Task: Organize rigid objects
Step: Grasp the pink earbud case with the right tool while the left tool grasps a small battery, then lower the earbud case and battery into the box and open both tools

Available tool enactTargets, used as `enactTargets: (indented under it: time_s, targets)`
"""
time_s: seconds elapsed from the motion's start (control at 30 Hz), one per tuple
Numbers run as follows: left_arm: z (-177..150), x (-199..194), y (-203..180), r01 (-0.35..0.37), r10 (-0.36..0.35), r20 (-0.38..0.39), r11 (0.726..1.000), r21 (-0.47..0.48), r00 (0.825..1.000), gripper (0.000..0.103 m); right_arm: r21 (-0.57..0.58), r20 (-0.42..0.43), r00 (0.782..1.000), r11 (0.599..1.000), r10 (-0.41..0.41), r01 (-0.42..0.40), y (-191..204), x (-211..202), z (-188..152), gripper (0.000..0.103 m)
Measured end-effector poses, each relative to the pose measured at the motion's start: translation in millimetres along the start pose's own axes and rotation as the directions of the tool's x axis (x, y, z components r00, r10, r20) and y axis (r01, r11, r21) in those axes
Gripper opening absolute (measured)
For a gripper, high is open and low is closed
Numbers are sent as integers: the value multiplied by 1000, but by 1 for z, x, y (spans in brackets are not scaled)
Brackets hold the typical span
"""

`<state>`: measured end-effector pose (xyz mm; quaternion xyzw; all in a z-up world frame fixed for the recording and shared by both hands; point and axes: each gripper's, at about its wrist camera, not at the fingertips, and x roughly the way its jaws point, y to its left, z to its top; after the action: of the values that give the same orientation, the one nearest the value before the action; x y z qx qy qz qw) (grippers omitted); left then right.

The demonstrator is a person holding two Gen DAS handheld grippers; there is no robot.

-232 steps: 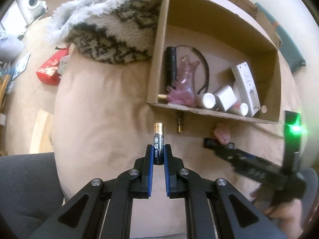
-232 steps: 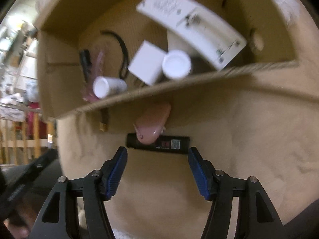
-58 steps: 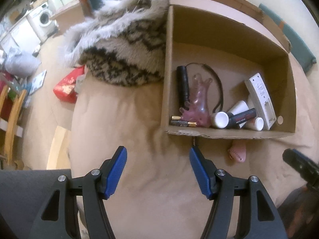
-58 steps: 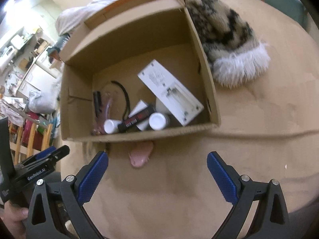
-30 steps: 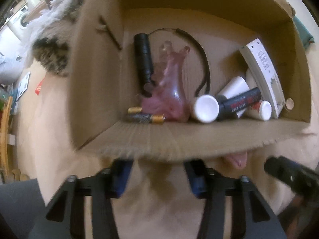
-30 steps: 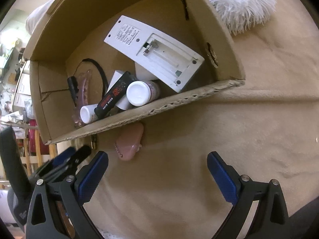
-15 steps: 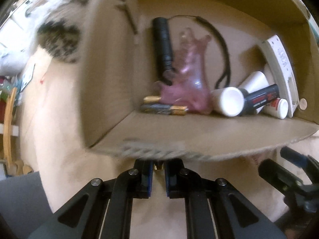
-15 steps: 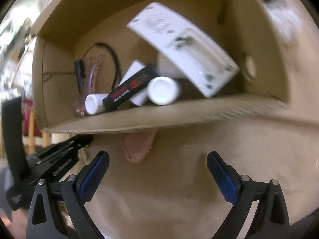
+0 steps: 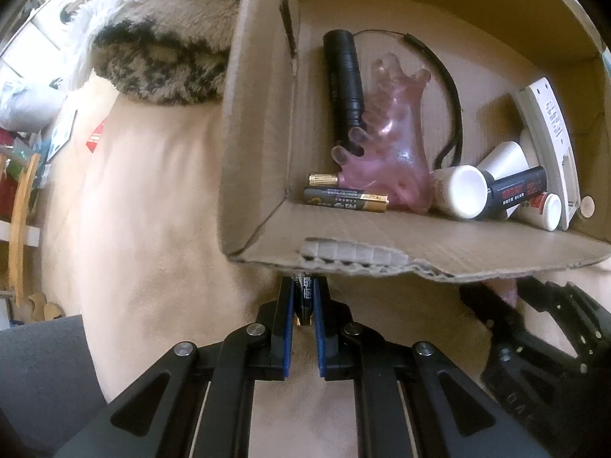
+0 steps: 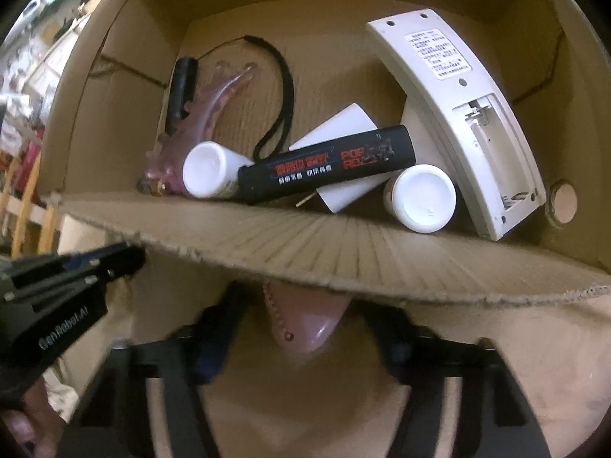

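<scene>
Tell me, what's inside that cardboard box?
Inside the cardboard box: a white remote, a black tube, two white-capped bottles, a pink comb, a black flashlight and batteries. Anything beneath them is hidden.

**Clearance around the cardboard box**

The near wall of the cardboard box (image 9: 439,244) overhangs both hand-held grippers, blocking a straight path forward. Inside, the near edge is crowded: batteries (image 9: 345,198), pink massager (image 9: 393,152), white bottles (image 10: 214,170), black tube (image 10: 328,162), remote (image 10: 458,107). The far floor appears bare. The beige cushion (image 9: 152,210) left of the box lies open; a furry throw (image 9: 160,49) bounds it.
</scene>
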<state>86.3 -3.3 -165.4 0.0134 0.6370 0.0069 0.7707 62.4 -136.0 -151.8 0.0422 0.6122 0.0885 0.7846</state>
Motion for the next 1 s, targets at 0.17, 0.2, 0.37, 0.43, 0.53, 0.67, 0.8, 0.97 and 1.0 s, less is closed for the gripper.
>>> enactTargets:
  time_s: [0.17,0.2,0.37,0.43,0.53,0.67,0.8,0.97,1.0]
  targets:
    - [1,-7,-9,15,-15,4,1000,-10,1000,9,57,13,999,997,51,-52,-17,-10,-4,38]
    - [-2,-10,-9,22,-22,5,1000,-11,1000,9,62,16,998,996,56,-57,-20,-13,-5,38]
    - [-11,-30,-6,23,-23,34,1000,-10,999,9,75,32,995,993,91,-93,-24,-32,-13,38]
    - [-15,-41,-3,22,-21,50,1000,-17,999,9,81,46,994,992,97,-100,-23,-43,-13,38]
    - [-16,-54,6,61,-58,34,994,-89,998,9,88,76,991,990,108,-114,-26,-62,-18,38]
    - [-24,-79,6,53,-48,92,997,-61,995,9,102,102,984,982,147,-157,-32,-84,-30,38]
    - [-29,-105,6,73,-65,145,996,-52,987,9,83,147,977,982,157,-171,-35,-108,-40,38]
    - [-17,-139,7,88,-76,229,995,-43,970,9,93,233,956,975,176,-203,-46,-135,-28,38]
    - [-10,-147,4,85,-74,257,996,-34,964,9,91,251,951,974,179,-207,-47,-139,-25,38]
